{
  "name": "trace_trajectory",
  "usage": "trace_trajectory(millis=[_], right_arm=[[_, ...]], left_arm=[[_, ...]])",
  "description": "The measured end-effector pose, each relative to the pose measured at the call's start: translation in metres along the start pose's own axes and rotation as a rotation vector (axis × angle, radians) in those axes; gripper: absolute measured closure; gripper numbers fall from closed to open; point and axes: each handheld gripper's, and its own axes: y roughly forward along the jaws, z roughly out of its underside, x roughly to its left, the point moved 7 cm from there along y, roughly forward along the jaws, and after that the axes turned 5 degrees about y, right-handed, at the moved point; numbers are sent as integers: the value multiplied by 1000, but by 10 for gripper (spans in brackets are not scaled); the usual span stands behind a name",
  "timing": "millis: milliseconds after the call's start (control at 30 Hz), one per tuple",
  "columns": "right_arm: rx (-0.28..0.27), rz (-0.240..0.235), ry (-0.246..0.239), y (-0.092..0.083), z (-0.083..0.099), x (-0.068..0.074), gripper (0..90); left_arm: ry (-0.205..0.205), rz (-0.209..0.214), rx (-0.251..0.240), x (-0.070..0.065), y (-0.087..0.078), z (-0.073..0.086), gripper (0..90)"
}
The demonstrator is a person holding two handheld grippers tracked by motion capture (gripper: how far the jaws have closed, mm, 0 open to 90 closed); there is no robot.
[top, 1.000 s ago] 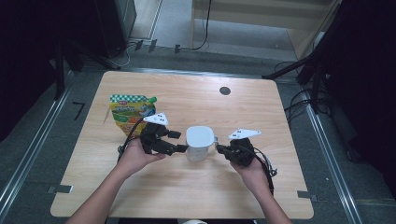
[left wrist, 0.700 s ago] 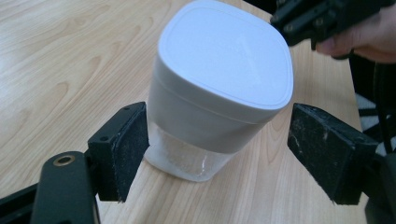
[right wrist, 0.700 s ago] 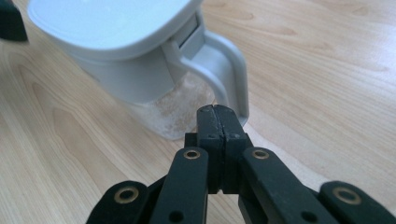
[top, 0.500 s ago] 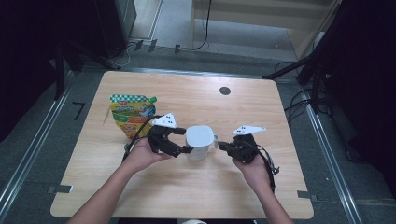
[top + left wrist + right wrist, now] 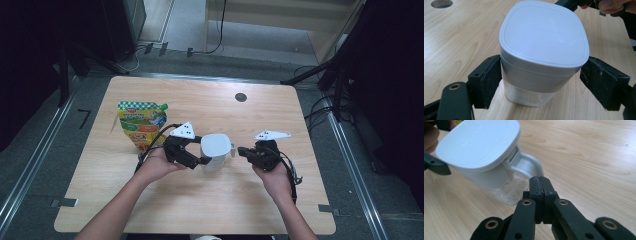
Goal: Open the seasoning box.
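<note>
White-lidded clear jug (image 5: 216, 151) with side handle, upright on the wooden table (image 5: 200, 105), near its middle.

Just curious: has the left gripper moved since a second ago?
Yes. The left gripper slid right, away from the pouch, around the jug.

A light wooden worktop (image 5: 150, 210) with rounded corners carries a white lidded jug (image 5: 216, 151) with a clear base, standing near its middle. A colourful snack pouch (image 5: 140, 125) lies well left of the jug. A small dark round hole (image 5: 241, 97) sits beyond the jug.
</note>
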Motion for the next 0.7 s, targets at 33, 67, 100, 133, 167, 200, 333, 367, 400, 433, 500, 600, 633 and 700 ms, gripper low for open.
trace_trajectory(millis=[33, 67, 100, 133, 167, 200, 333, 367, 400, 433, 500, 600, 633, 700], right_arm=[[1, 3, 6, 0, 0, -1, 900], [1, 10, 4, 2, -1, -3, 900], [-2, 19, 8, 4, -1, -5, 900], [-1, 18, 14, 6, -2, -6, 900], [0, 16, 19, 8, -2, -7, 900], [2, 12, 25, 12, -2, -7, 900], [17, 24, 7, 20, 1, -5, 900], [20, 21, 11, 20, 1, -4, 900], [20, 18, 13, 20, 1, -4, 900], [20, 21, 8, 21, 1, -4, 900], [19, 25, 11, 21, 1, -4, 900], [17, 22, 11, 21, 2, -4, 900], [17, 22, 10, 21, 2, -4, 900], [16, 23, 11, 21, 2, -4, 900]], left_arm=[[-2, 2, 1, 0, 0, 0, 185], [0, 5, 3, 0, 1, 0, 184], [-4, 9, 1, 1, 1, 0, 182], [-2, 11, -1, 1, 2, 0, 180], [-2, 16, -4, 1, 3, 1, 179], [-5, 15, -7, 1, 4, 1, 177], [16, 0, -9, 2, 8, 0, 163], [21, -10, -12, 2, 10, -1, 160], [21, -13, -13, 2, 11, -1, 156], [22, -16, -13, 2, 12, -1, 153], [21, -22, -9, 2, 12, -1, 150], [12, -22, -4, 1, 12, -2, 148], [9, -20, 0, 1, 12, -2, 147], [3, -19, 10, 1, 12, -3, 146]])
